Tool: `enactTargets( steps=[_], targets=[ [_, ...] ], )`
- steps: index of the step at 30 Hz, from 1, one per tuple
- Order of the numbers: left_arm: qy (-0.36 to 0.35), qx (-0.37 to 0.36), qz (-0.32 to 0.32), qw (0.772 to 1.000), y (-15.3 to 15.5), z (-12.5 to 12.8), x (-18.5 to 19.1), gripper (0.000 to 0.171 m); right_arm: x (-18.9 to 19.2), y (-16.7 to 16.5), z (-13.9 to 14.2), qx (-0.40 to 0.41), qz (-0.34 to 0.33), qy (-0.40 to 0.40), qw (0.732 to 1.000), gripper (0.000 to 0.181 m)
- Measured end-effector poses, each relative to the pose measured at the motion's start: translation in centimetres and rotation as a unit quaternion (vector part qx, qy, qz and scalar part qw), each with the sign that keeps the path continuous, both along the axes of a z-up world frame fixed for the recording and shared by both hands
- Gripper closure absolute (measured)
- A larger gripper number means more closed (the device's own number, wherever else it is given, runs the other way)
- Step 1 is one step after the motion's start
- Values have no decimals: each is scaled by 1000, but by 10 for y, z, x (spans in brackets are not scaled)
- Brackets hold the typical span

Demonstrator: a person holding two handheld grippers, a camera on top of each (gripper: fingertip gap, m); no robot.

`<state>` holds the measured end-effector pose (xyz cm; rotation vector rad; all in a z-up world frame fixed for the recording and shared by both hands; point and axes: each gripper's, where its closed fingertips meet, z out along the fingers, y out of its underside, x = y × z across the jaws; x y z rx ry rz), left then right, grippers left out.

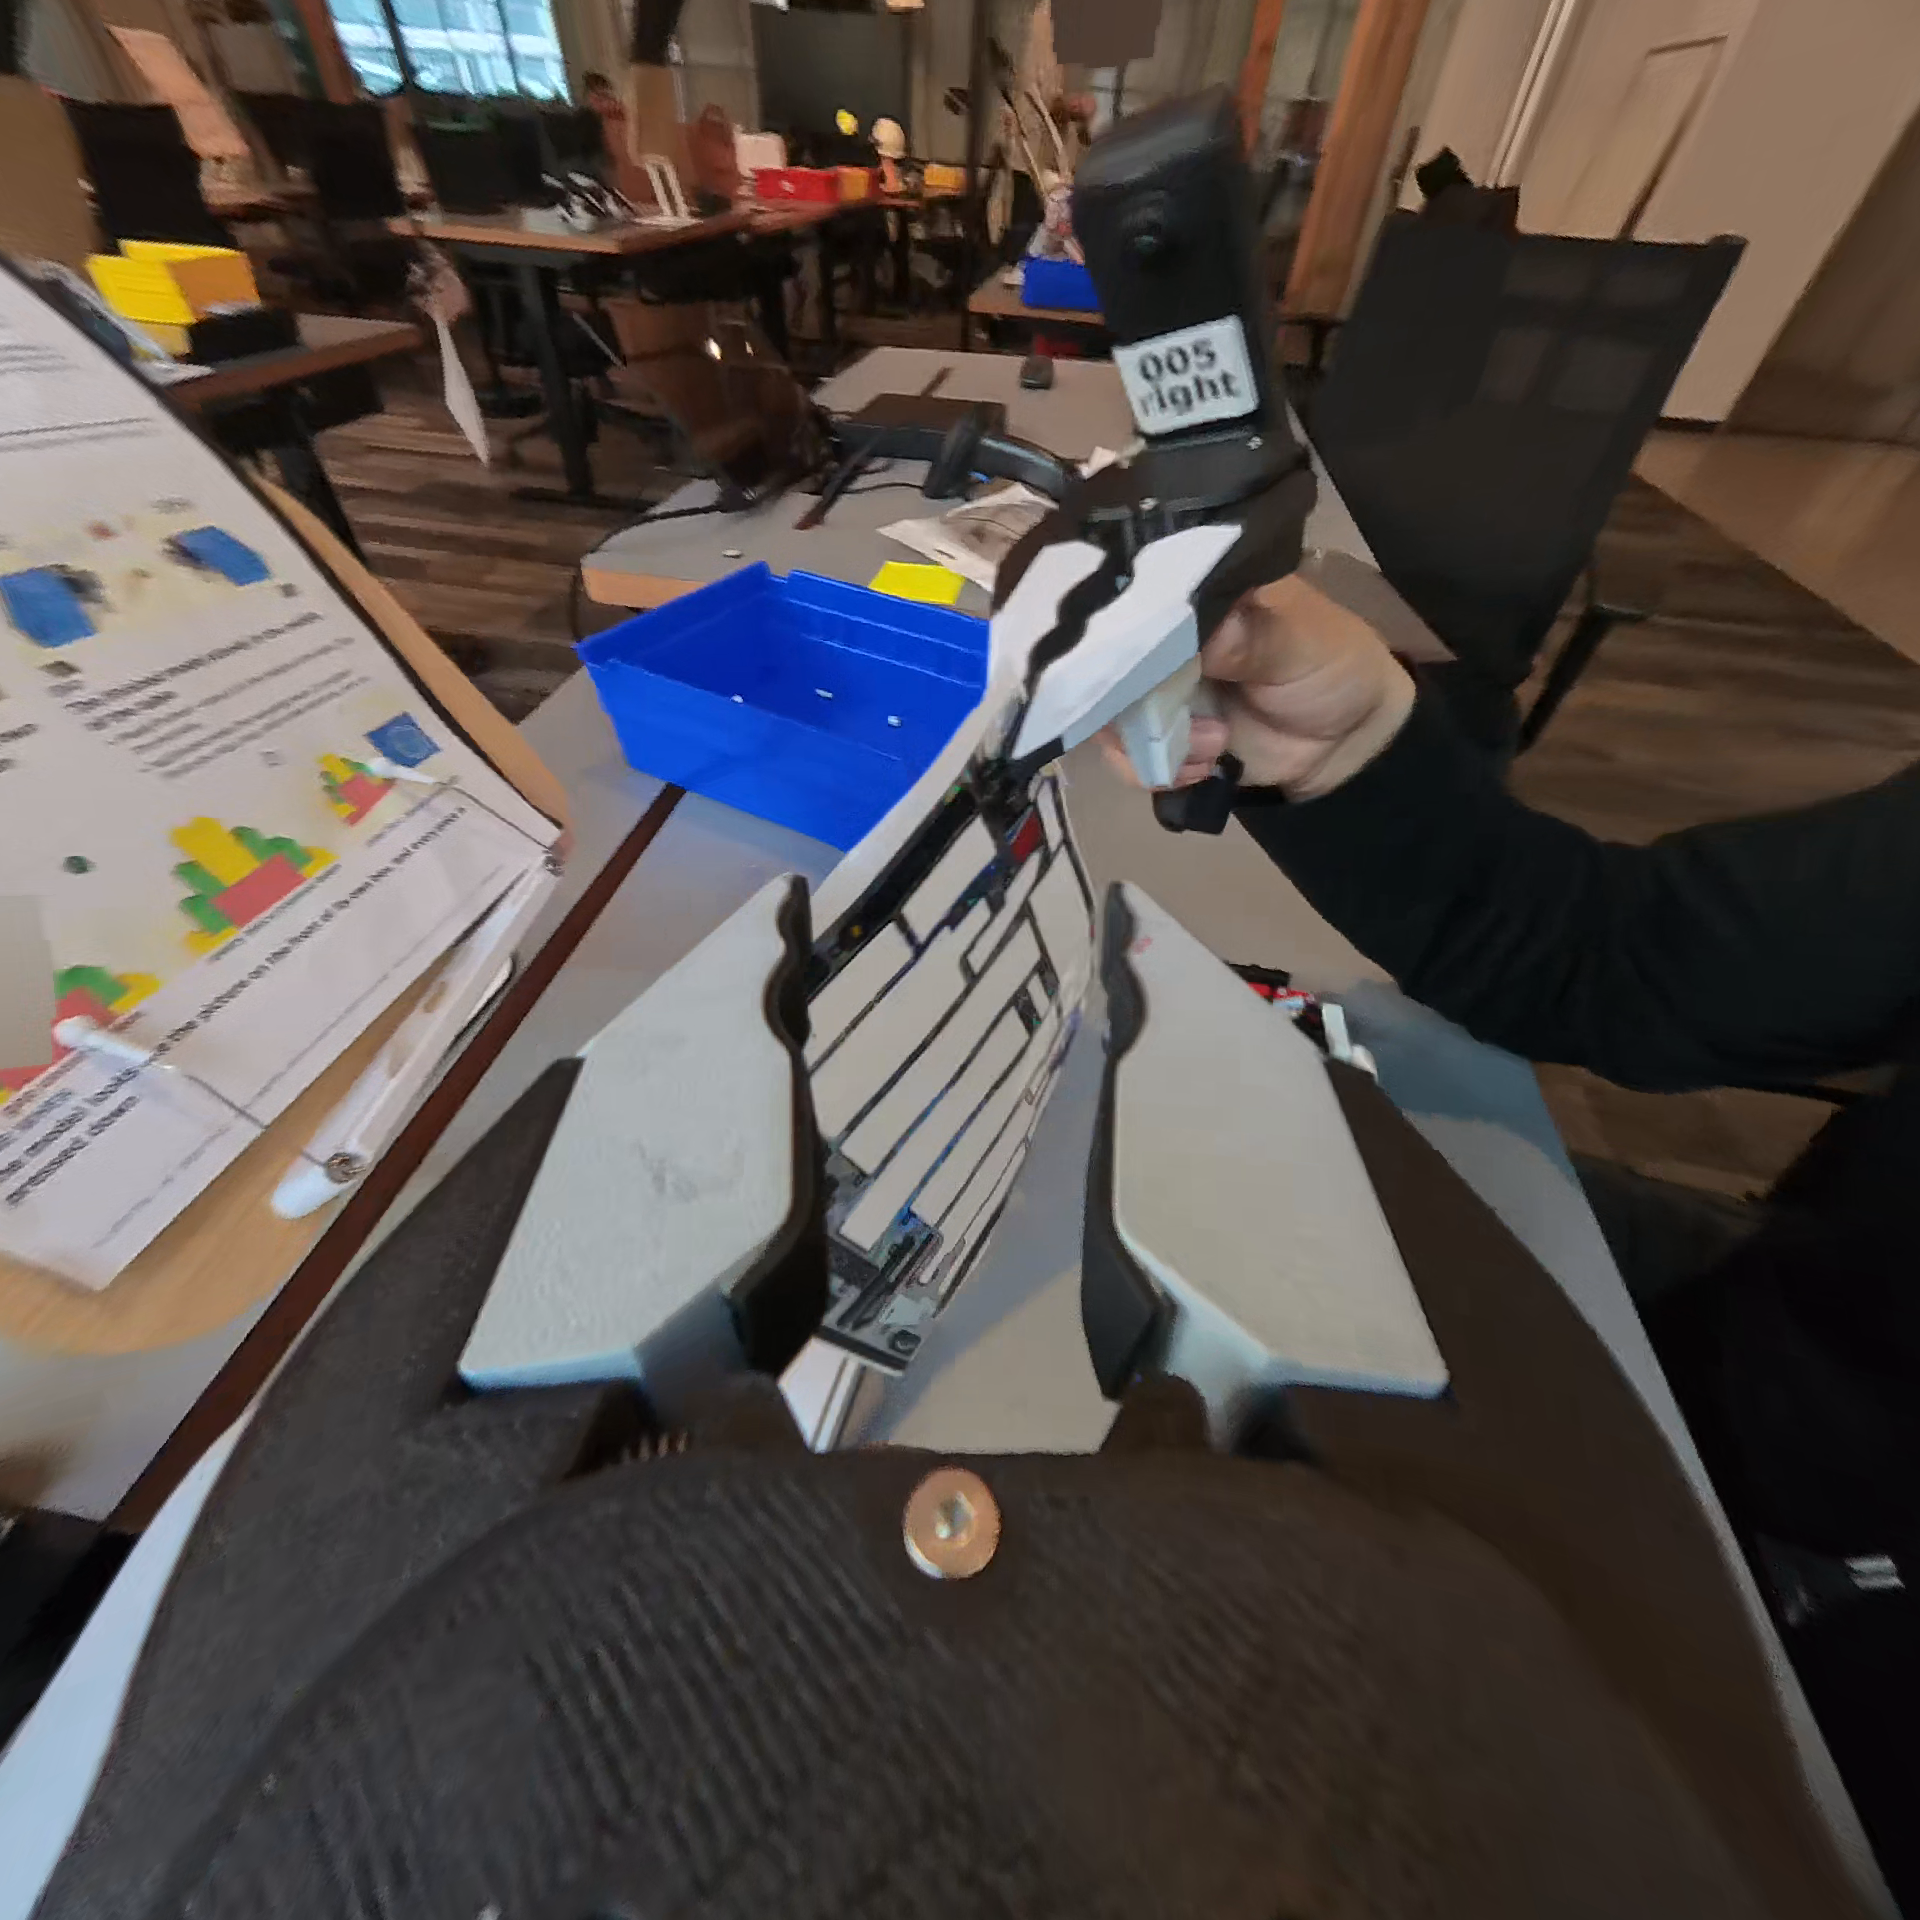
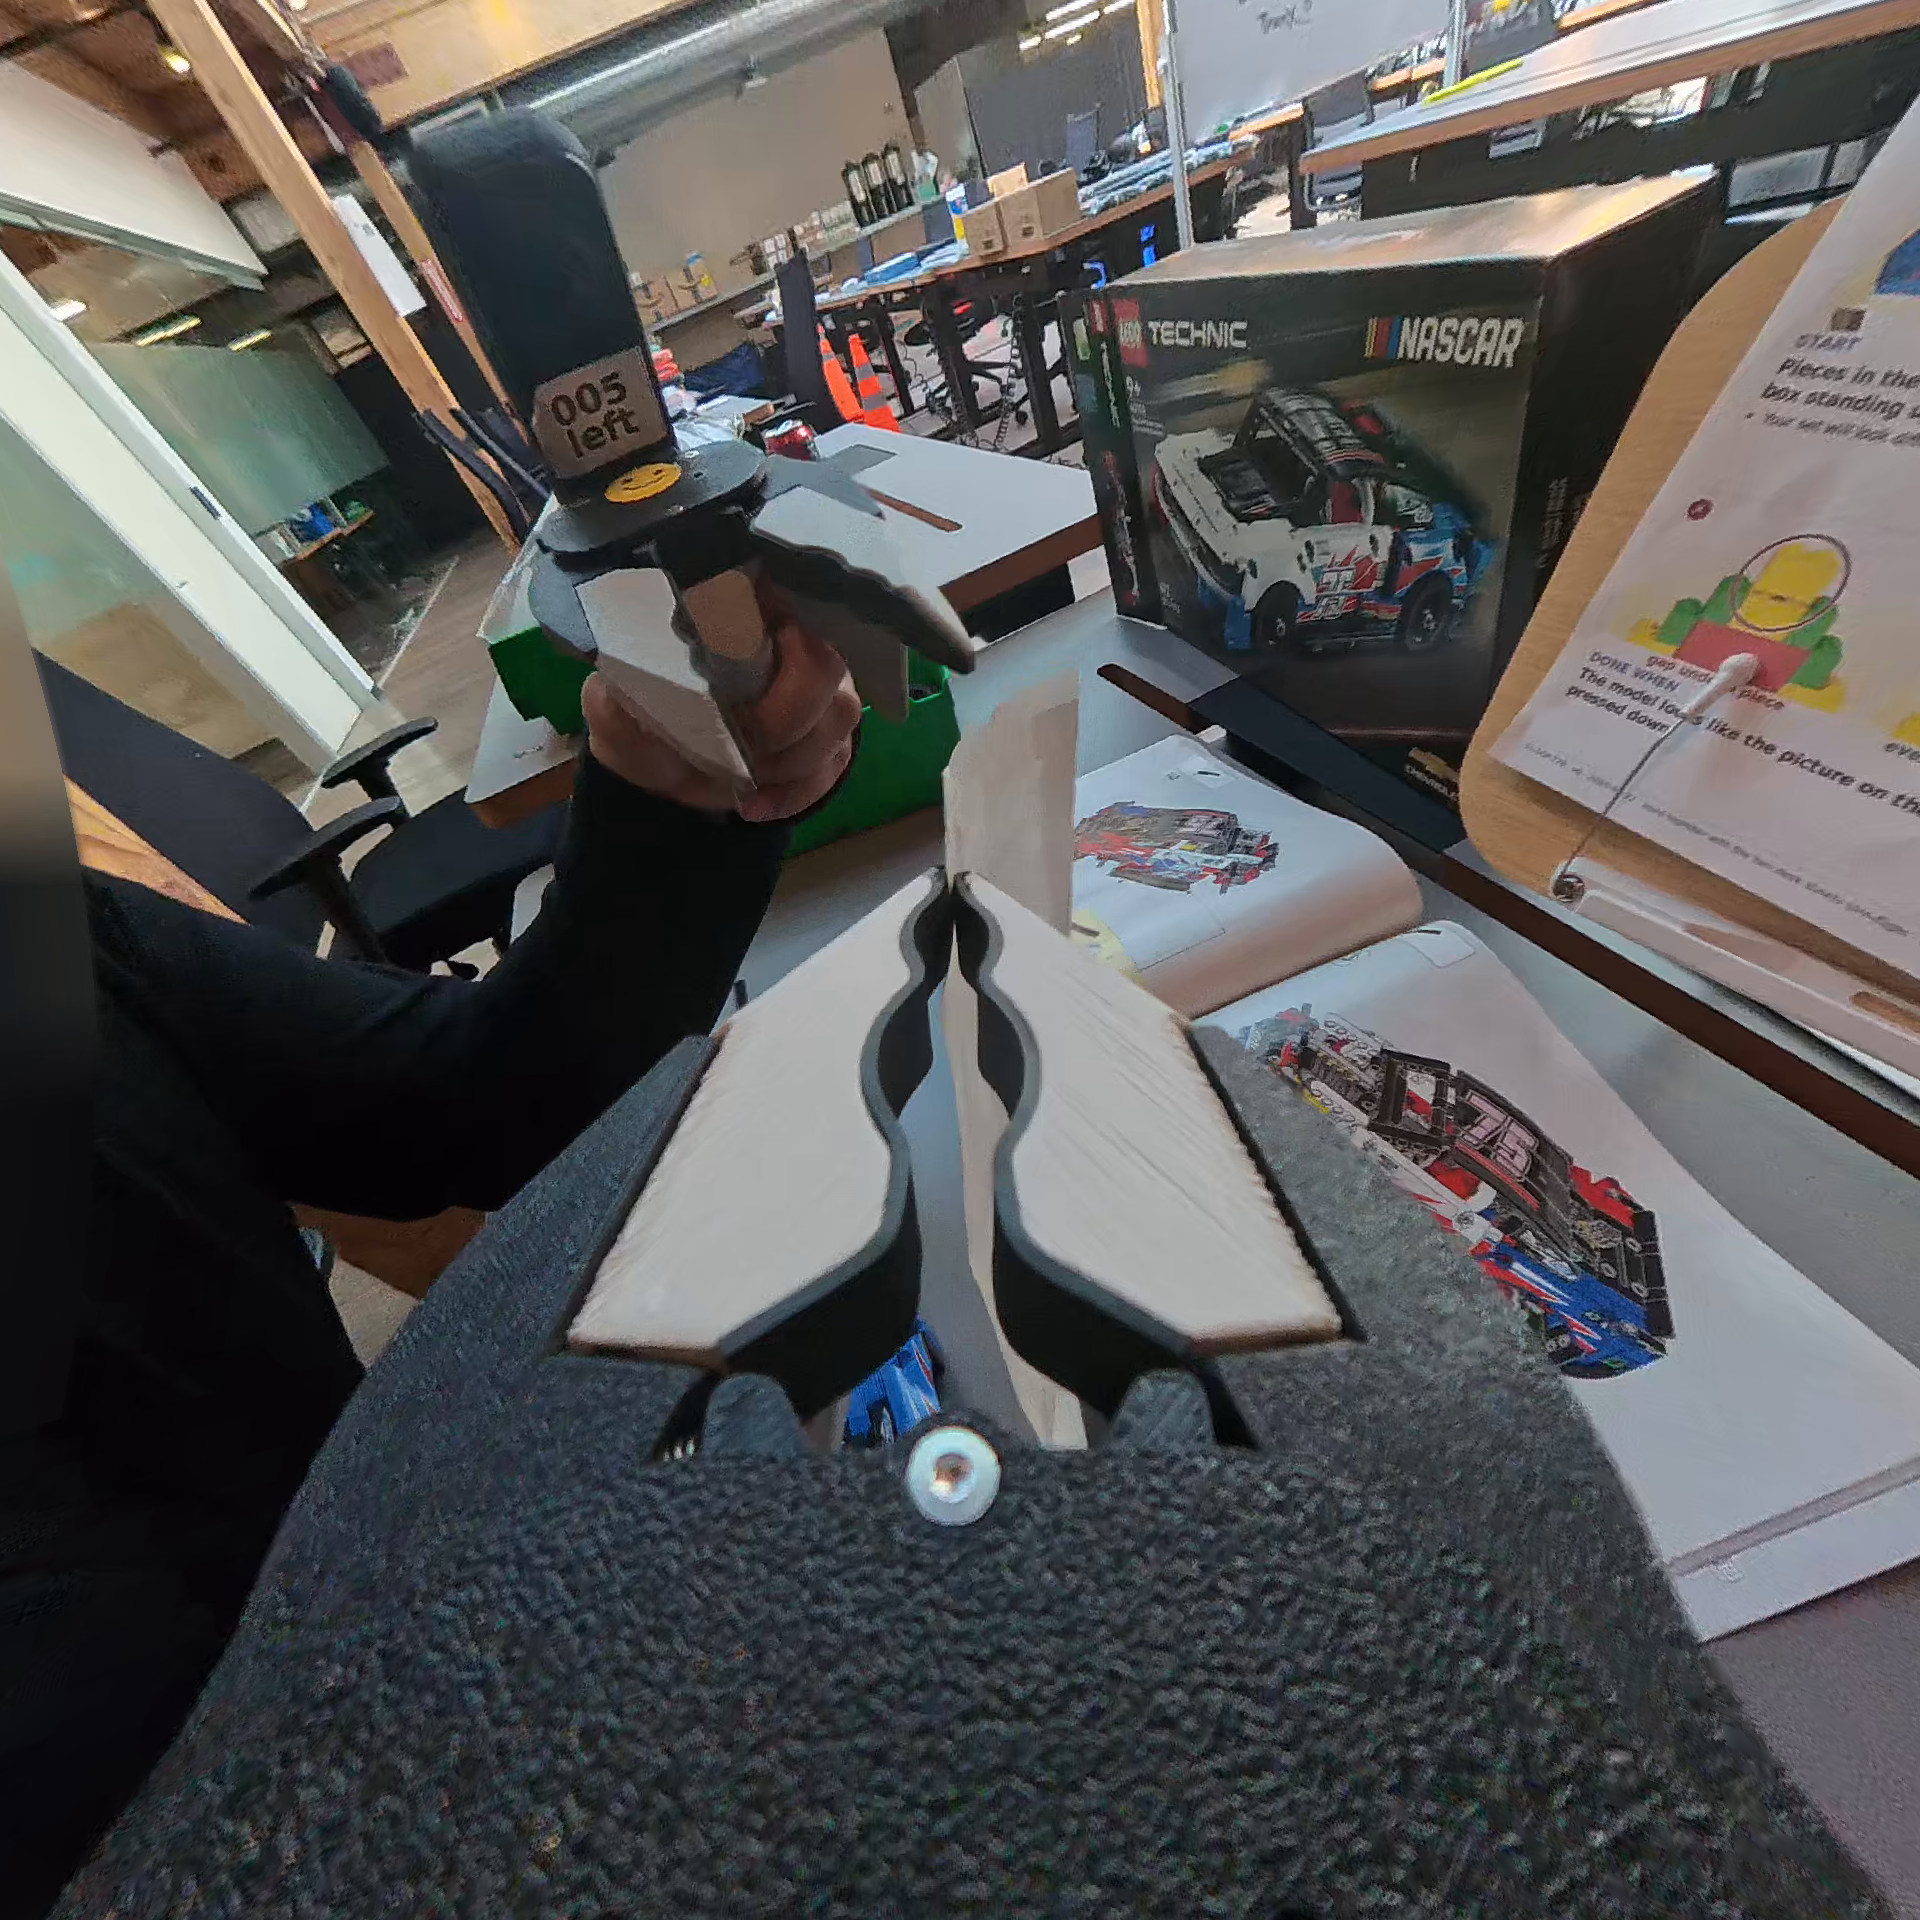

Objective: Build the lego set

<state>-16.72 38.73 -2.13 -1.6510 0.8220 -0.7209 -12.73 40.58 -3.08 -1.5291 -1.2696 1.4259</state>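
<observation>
A white sticker sheet (image 1: 935,1091) with black-outlined shapes and small coloured patches hangs tilted in the air over the grey table (image 1: 665,883). My right gripper (image 1: 1029,717) is shut on its upper end. In the right wrist view the right gripper (image 2: 951,883) pinches the sheet's plain back (image 2: 1013,790), which sticks up past the fingertips. My left gripper (image 1: 956,914) is open, with the sheet's lower part between its fingers and close to the left finger. The left gripper also shows in the right wrist view (image 2: 857,717), open and empty.
A blue bin (image 1: 790,707) stands on the table behind the sheet. An instruction board (image 1: 208,779) leans at the left. The set's box (image 2: 1330,468), two instruction booklets (image 2: 1455,1299) (image 2: 1226,862) and a green bin (image 2: 894,748) lie around. Black chairs stand beside the table. Left tips to right tips: about 6 cm.
</observation>
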Motion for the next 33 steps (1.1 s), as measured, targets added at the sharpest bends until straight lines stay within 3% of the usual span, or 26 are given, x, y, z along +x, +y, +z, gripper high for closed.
enactTargets(
  steps=[4, 9, 12, 14, 16, 20, 22, 23, 25, 29, 33],
  targets=[
    [74, -7, 1, 997, 7, -27, 9, 114, -3, -15, 0, -15, 42, 3, 999, 181],
    [73, 20, -21, 997, 3, -25, 11, 119, 1, -21, 2, -35, 74, 13, 997, 181],
    [65, 17, -52, 996, -5, -26, 15, 132, 3, -24, 5, -53, 92, 25, 994, 181],
    [62, 17, -58, 996, -7, -25, 17, 159, 3, -24, 5, -63, 98, 28, 993, 181],
    [51, 3, -76, 996, -11, -25, 20, 171, 4, -24, 5, -72, 103, 32, 992, 181],
    [-4, -35, -113, 993, -19, -18, 24, 171, 6, -17, 9, -74, 87, 41, 993, 181],
    [-26, -51, -102, 993, -13, -15, 21, 171, 8, 1, 14, -29, 19, 43, 998, 175],
    [-35, -59, -92, 993, -9, -15, 18, 171, 12, 14, 17, 14, -35, 38, 999, 163],
    [-58, -68, -79, 993, -3, -13, 12, 171, 20, 24, 25, 113, -103, 30, 988, 160],
    [-80, -68, -74, 992, 0, -8, 8, 171, 17, -9, 44, 250, -96, 41, 963, 159],
    [-64, -49, -92, 992, -8, -6, 17, 171, 1, -29, 31, 347, -83, 3, 934, 155]
  ],
)
